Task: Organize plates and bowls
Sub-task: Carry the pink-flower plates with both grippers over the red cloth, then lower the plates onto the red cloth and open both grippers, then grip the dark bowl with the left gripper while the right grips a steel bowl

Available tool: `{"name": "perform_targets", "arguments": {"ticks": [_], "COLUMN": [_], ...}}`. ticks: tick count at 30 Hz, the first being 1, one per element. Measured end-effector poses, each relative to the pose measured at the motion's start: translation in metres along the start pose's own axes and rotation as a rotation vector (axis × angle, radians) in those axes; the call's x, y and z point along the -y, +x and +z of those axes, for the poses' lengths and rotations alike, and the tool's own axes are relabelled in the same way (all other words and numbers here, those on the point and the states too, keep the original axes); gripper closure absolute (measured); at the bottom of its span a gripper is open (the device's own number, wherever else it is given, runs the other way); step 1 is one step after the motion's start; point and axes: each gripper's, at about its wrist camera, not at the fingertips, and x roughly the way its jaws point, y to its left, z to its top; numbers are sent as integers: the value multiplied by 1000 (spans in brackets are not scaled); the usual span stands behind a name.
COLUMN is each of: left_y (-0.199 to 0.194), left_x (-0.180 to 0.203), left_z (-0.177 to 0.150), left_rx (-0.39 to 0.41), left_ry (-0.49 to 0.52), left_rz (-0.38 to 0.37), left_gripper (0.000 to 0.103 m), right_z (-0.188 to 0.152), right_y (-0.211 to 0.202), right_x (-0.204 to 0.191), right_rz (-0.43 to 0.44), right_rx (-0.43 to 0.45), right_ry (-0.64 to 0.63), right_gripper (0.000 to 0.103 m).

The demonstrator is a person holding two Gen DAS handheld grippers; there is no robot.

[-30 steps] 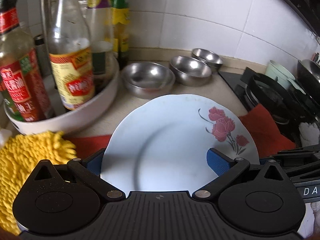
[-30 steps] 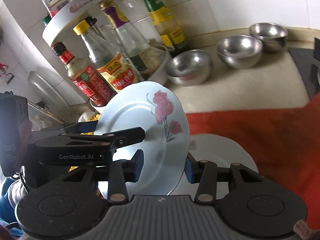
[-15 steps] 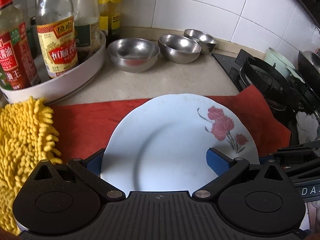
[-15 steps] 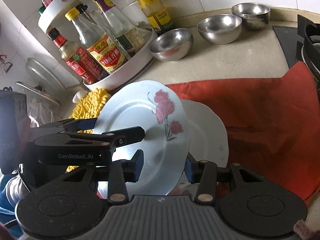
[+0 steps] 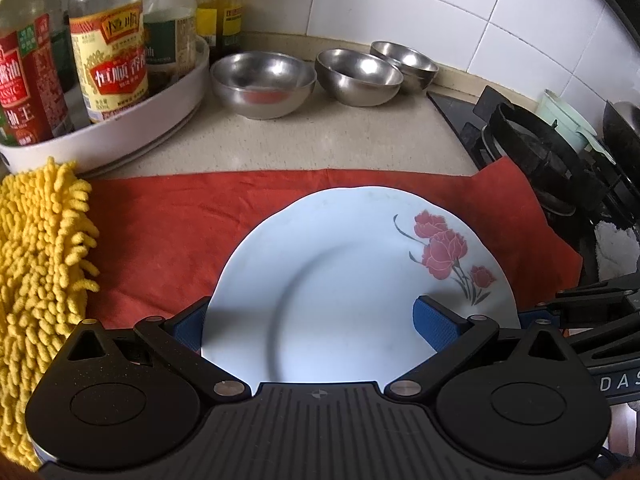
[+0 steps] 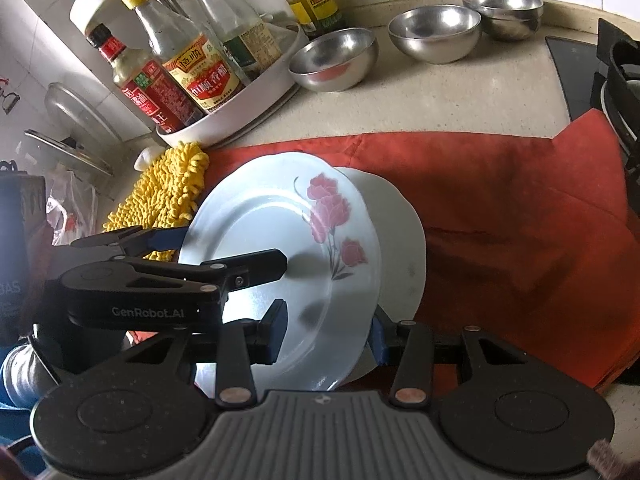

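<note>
A speckled beige counter (image 5: 332, 144) fills the middle of both views and runs back to the tiled wall. A red cloth (image 6: 520, 216) is spread across its near part, reaching the black stove (image 5: 532, 148) at the right edge of the frame. A plain white plate (image 6: 404, 248) lies on the cloth, low in the centre of the right wrist view. A yellow mop-like mitt (image 5: 36, 264) sits at the left, seemingly overlapping the cloth's edge. In the upper left, a white round tray (image 5: 132, 120) of bottles stands on the counter. Just right of it, along the wall, three steel bowls (image 5: 264, 80) stand in a row; the far two may be touching.
</note>
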Motion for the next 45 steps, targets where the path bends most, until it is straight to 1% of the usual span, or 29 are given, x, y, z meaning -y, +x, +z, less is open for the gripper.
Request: {"name": "perform_targets", "arguments": {"ticks": [3,7,13,15,18,21,25,27,30,32,36,38,40,42,43,45], "left_y": [6,11,14,14,11,7,1,-2,1,5,21,37,49,59,64,75], "left_x": [-1,-3,-7,-9,-6,-6,-11,-15,-20,-24,-36,-45,-54,-60,-62,-66], "left_z": [1,6,8,9,11,15,25,33,54,71,108,124,135,143,146,151], "left_rx": [0,13,9,7,19,34,61,80,109,124,152,142,136,139,141,131], "left_ry": [-21,-41,-67,-78,-41,-42,-44,-42,-34,-37,-101,-167,-235,-279,-292,-313], "left_rz": [-2,4,-6,-7,12,20,40,56,101,131,159,162,172,181,192,211], "left_gripper": [0,0,0,2,3,3,2,1,1,1,0,0,0,0,2,2], "right_z": [1,7,13,14,17,21,24,29,44,60,103,125,146,165,173,187], "right_y": [2,5,8,8,9,9,6,2,-6,-6,8,19,32,49,57,73], "right_x": [3,6,7,7,8,12,16,21,24,24,25,28,35,41,45,52], "right_rz": [-8,-21,-35,-35,-44,-40,-64,-70,-75,-75,-64,-56,-19,0,9,45], "right_rx": [-7,5,17,19,29,34,46,67,121,156,208,212,206,203,202,197], "right_ry": [-7,-23,-63,-73,-85,-75,-89,-85,-94,-114,-136,-105,-56,-19,-2,56], "right_gripper": [62,62,62,62,62,62,61,61,61,61,61,61,61,61,61,61]}}
